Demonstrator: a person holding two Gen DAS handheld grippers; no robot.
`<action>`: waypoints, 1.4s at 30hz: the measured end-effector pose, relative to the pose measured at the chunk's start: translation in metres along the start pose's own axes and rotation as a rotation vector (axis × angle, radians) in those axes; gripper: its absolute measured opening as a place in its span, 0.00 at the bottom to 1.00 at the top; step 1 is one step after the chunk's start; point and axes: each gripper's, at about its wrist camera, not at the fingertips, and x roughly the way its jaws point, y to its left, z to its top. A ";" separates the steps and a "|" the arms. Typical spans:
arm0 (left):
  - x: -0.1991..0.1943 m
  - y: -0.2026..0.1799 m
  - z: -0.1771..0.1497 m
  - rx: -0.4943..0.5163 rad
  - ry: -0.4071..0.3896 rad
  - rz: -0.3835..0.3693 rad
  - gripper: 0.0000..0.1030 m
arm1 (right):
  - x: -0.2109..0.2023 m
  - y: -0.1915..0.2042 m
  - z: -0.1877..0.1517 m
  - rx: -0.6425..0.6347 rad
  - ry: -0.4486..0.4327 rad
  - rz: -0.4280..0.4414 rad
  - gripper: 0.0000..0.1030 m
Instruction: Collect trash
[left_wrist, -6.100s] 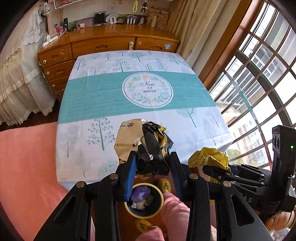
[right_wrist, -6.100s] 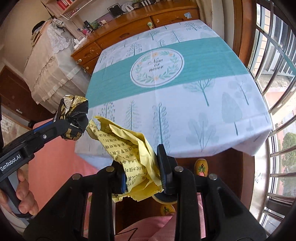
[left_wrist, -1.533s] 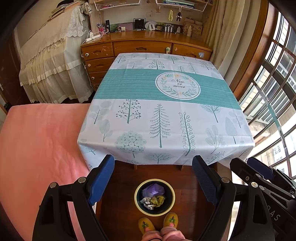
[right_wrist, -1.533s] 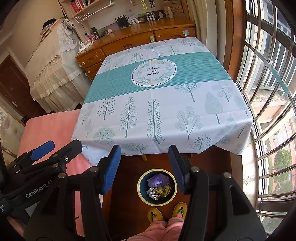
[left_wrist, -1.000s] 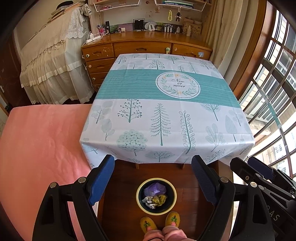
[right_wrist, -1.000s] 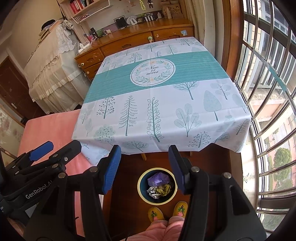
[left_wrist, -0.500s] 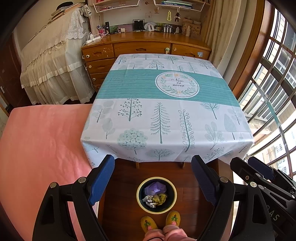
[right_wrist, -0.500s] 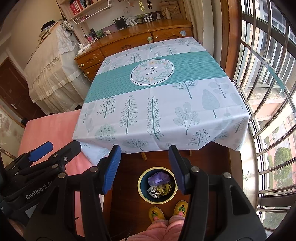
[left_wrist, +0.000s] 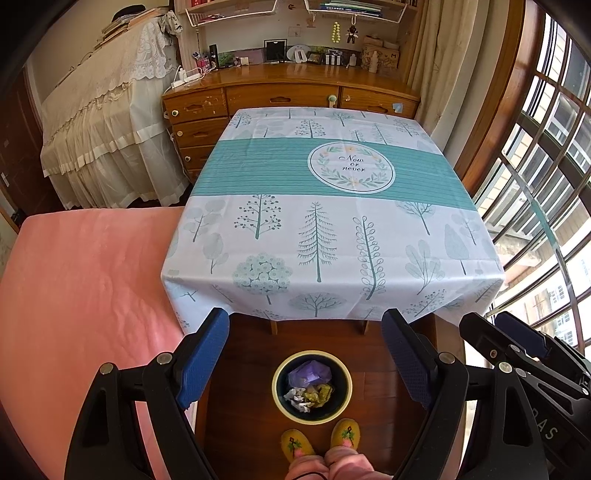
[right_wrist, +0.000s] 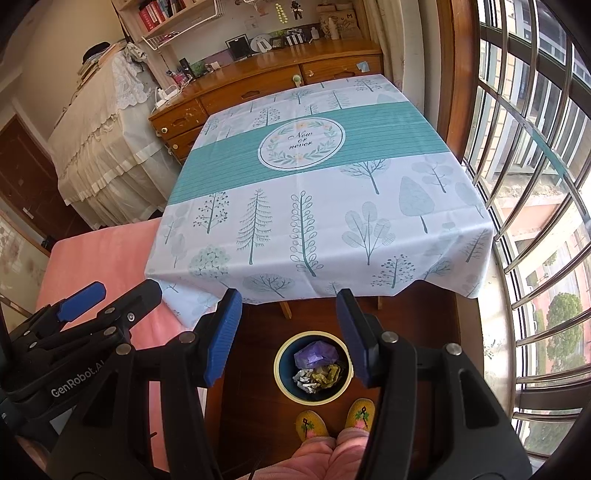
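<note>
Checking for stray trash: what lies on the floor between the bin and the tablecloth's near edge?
Only bare wooden floor between the bin and the tablecloth, in both wrist views.

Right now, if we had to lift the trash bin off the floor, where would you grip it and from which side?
Pinch the rim of the trash bin from straight above, one finger inside, one outside. It stands upright with its mouth open, and the trash sits low inside, leaving the wall bare. The left gripper is open, probably narrower than the bin.
</note>
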 end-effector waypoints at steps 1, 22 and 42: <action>0.000 0.000 0.000 0.000 0.000 0.000 0.83 | 0.000 0.000 0.000 0.001 0.000 -0.001 0.49; -0.002 0.005 -0.004 0.004 0.004 0.001 0.83 | 0.000 0.001 -0.002 0.000 -0.001 0.000 0.49; 0.000 0.019 0.002 -0.020 0.066 -0.044 0.82 | -0.001 0.010 0.004 -0.038 0.011 -0.007 0.49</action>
